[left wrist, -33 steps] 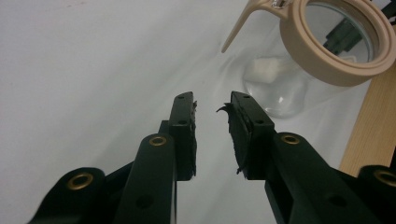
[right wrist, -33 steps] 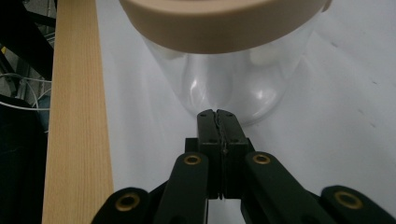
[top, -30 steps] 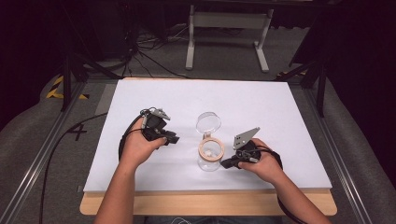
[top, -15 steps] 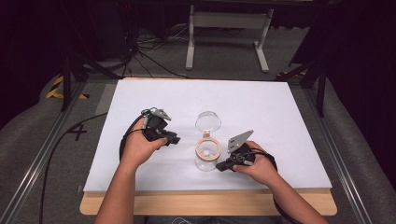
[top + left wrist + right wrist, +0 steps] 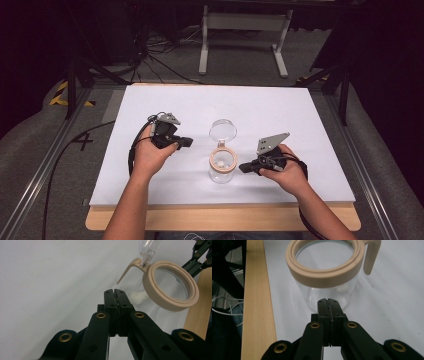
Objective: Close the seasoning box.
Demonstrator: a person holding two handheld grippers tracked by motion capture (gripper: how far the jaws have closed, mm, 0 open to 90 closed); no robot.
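Now both tongs, left (image 5: 115, 293) and right (image 5: 328, 302), pressed together and empty, flanking the clear jar (image 5: 222, 167).

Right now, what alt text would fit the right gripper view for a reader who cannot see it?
A clear glass jar with a beige ring collar stands on a white table, just beyond the right gripper, whose black jaws are shut with nothing between them. A beige tab hangs from the collar's right side, and the table's wooden edge runs down the left.
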